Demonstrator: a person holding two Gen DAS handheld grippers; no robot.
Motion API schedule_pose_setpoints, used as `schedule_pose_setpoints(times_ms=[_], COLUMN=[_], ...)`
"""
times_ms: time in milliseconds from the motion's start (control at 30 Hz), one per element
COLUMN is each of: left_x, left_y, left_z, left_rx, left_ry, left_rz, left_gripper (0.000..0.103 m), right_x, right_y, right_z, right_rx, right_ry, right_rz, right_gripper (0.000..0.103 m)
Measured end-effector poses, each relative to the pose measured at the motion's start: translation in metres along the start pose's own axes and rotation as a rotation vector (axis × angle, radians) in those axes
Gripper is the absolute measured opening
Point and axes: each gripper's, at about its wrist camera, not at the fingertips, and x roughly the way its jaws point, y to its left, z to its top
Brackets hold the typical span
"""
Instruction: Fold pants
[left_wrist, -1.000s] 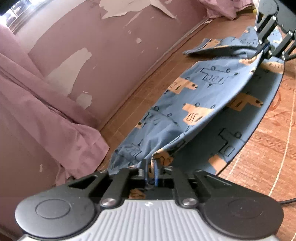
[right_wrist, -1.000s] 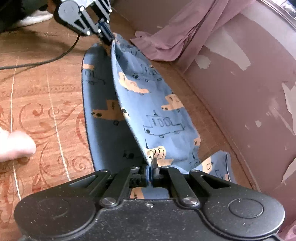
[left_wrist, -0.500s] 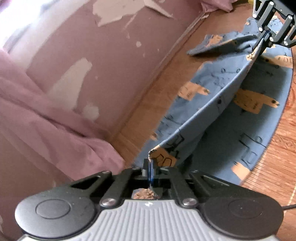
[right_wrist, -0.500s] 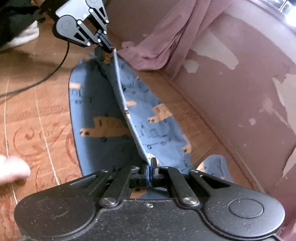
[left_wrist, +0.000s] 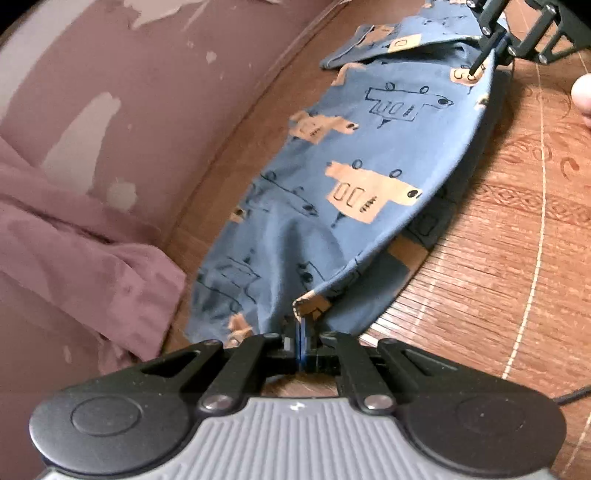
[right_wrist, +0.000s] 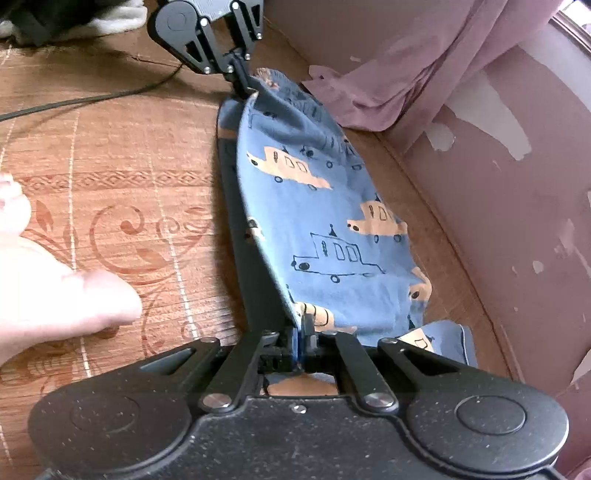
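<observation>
Patterned brown floor matting (left_wrist: 509, 280) runs up to a mauve wall with peeling paint (left_wrist: 122, 85), and a heap of pink cloth (left_wrist: 70, 236) lies at the wall's foot, off to the far side of the left hand-held gripper (left_wrist: 300, 341). That gripper is clenched on one corner of the blue pants (left_wrist: 332, 192), printed with tan and outlined vehicles. The right hand-held gripper (right_wrist: 297, 345) is likewise clamped on the fabric edge at the other end. Between the two, one leg is lifted and pulled taut, draped over the other leg, which lies flat on the floor beneath and shows as a dark strip along the near edge. In the right wrist view a black cable (right_wrist: 85, 101) trails over the matting beyond the left gripper, and part of a hand (right_wrist: 55, 295) sits at the frame's left.

The fold looks about half laid, as I judge it. The risks lie in the lowering. Each gripper bites only a thin bit of cloth, so a tug sideways could pull a corner free and drop the leg crooked. If one end comes down ahead of the other, the upper edge will land off the lower one. Slack in the middle could trap a crease. A loose flap beside the right gripper may tuck under unseen.
</observation>
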Motion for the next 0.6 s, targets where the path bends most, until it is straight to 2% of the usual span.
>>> schedule_pose_setpoints(times_ms=[33, 133, 200, 233, 267, 300, 367, 467, 600], left_x=[0.000, -0.007, -0.015, -0.018, -0.023, -0.028, -0.037, -0.045, -0.037], left_y=[0.003, 0.008, 0.009, 0.011, 0.012, 0.012, 0.010, 0.001, -0.016], left_z=[0.000, 0.001, 0.004, 0.007, 0.012, 0.016, 0.029, 0.060, 0.110], left_rx=[-0.025, -0.082, -0.126, -0.161, -0.216, -0.261, -0.347, -0.457, -0.587], left_ry=[0.008, 0.017, 0.007, 0.000, -0.012, -0.028, -0.074, -0.161, -0.261], left_rz=[-0.015, -0.067, -0.084, -0.094, -0.111, -0.130, -0.162, -0.234, -0.358], left_gripper=[0.008, 0.029, 0.036, 0.042, 0.052, 0.057, 0.070, 0.080, 0.086], right_x=[0.001, -0.004, -0.015, -0.022, -0.030, -0.038, -0.053, -0.068, -0.077], right_y=[0.000, -0.002, -0.007, -0.009, -0.014, -0.019, -0.028, -0.040, -0.055], right_z=[0.001, -0.001, -0.006, -0.011, -0.017, -0.024, -0.041, -0.071, -0.111], right_rx=[-0.003, 0.018, 0.083, 0.119, 0.165, 0.213, 0.300, 0.452, 0.671], right_ry=[0.001, 0.005, 0.012, 0.015, 0.018, 0.025, 0.050, 0.083, 0.087], right_rz=[0.001, -0.008, 0.007, 0.007, -0.006, -0.030, -0.073, -0.139, -0.240], right_gripper=[0.003, 0.021, 0.048, 0.057, 0.075, 0.084, 0.089, 0.100, 0.102])
